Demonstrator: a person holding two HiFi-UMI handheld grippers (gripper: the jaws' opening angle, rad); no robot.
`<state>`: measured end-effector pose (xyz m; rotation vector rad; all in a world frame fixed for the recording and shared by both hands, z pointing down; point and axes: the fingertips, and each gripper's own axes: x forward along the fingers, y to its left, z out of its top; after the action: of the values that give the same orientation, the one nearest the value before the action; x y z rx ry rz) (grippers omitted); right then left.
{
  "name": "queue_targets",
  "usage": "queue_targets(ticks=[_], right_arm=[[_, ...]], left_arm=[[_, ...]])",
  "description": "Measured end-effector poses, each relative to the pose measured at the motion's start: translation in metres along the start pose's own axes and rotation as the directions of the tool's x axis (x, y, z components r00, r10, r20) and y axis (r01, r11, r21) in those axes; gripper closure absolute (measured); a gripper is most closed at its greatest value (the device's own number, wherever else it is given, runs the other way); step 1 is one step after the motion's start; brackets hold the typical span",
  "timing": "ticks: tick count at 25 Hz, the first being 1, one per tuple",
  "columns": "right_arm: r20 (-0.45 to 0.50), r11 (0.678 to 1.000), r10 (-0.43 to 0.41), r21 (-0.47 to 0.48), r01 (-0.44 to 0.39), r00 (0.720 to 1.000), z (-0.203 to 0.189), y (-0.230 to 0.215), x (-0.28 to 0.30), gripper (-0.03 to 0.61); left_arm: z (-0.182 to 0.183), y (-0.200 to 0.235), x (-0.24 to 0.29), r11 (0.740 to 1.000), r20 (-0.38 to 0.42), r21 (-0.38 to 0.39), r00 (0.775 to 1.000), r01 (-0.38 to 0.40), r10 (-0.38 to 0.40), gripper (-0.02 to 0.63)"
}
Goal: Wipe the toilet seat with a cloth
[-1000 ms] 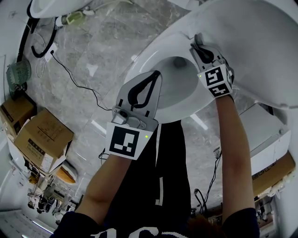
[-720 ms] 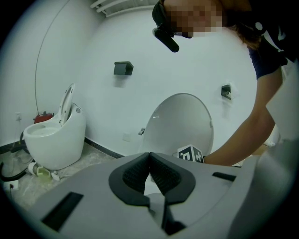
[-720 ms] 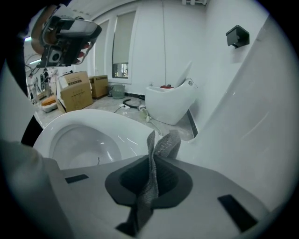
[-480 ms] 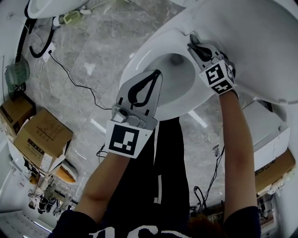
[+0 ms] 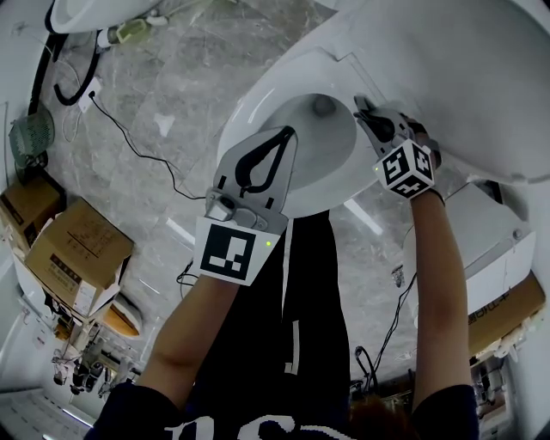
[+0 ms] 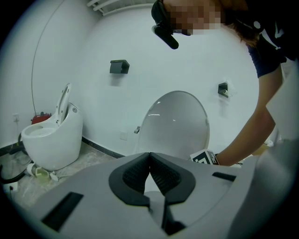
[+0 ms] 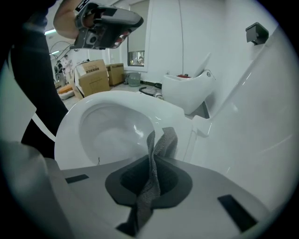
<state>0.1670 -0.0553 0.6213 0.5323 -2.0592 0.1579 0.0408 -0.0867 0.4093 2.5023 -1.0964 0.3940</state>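
Toilet seat [image 5: 243, 129] fills the top of the head view, a white ring round the bowl. The right gripper [image 5: 371, 119] is down at its far right side, close to the hinge end, while the left gripper [image 5: 279, 142] hangs over the near rim and takes no part. Two cardboard boxes [image 5: 73, 253] sit on the floor at the left with a third at the right edge, and a second toilet [image 5: 94, 13] peeks in top left. Over to the left gripper view: jaws pressed together on nothing, with the raised lid [image 6: 175, 122] dead ahead. Right gripper view now, and here's the cloth [image 7: 152, 175], grey and woven, pinched tight between the jaws, its free end flopping forward toward the back of the seat (whether it actually touches, I can't tell). Progress? I'd judge the wipe under way at the rear right. The seat shows no trail, so how much is done is anyone's guess, and the front and left rim likely remain. The count: one cloth, two grippers, two toilets, three boxes.
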Motion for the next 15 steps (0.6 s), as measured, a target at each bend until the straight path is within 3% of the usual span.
queue_targets(ticks=[7, 15], right_arm=[[-0.062, 0.999, 0.008, 0.045, -0.006, 0.998, -0.019, 0.026, -0.011, 0.551], [-0.069, 0.982, -0.002, 0.187, 0.015, 0.998, -0.032, 0.055, -0.021, 0.552]], left_arm=[[0.001, -0.005, -0.006, 1.0, 0.0, 0.006, 1.0, 0.0, 0.0, 0.594], [0.0, -0.001, -0.018, 1.0, 0.008, 0.002, 1.0, -0.014, 0.014, 0.594]])
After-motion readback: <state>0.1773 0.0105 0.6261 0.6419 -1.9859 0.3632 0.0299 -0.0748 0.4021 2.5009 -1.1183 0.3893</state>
